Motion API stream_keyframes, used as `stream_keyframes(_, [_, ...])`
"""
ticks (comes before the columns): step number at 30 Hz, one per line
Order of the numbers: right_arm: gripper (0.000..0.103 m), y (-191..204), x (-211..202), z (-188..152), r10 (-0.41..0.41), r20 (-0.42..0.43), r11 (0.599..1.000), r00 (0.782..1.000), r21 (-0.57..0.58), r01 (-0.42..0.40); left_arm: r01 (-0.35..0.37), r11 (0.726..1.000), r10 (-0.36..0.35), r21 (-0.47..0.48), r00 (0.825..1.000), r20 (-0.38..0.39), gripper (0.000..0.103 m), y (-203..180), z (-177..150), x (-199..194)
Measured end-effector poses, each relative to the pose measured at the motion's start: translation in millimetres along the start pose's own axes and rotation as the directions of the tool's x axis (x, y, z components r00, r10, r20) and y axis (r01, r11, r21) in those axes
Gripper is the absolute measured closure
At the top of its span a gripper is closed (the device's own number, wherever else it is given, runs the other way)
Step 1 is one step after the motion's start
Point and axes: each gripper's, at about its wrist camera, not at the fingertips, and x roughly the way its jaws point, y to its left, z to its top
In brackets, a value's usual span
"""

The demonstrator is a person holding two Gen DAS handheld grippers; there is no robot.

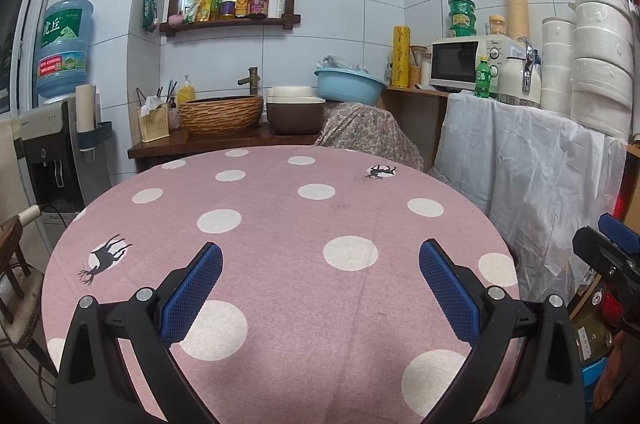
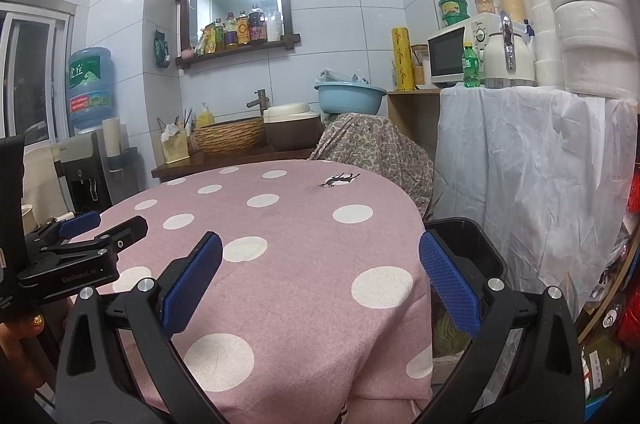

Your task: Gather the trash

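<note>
Right wrist view has the right gripper (image 2: 320, 264) spread wide and holding nothing, with a black bin (image 2: 476, 244) just behind its right finger at the tablecloth (image 2: 304, 264) edge. Left gripper (image 1: 320, 272) is spread and holding nothing too, and honestly I can't spot any trash on the table.

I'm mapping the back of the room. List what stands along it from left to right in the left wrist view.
Water jug → tissue box → soap bottle → wicker basin → brown pot → blue bowl → yellow roll → microwave → green bottle → white kettle.
</note>
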Motion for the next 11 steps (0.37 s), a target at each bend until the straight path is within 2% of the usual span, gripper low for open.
stream_keyframes(11, [0.006,1.2,0.8,1.0,0.003,-0.005,1.000,1.000,-0.002,-0.003,-0.025,1.000,0.025,0.005,1.000,-0.015,0.005,-0.5,2.3,4.6])
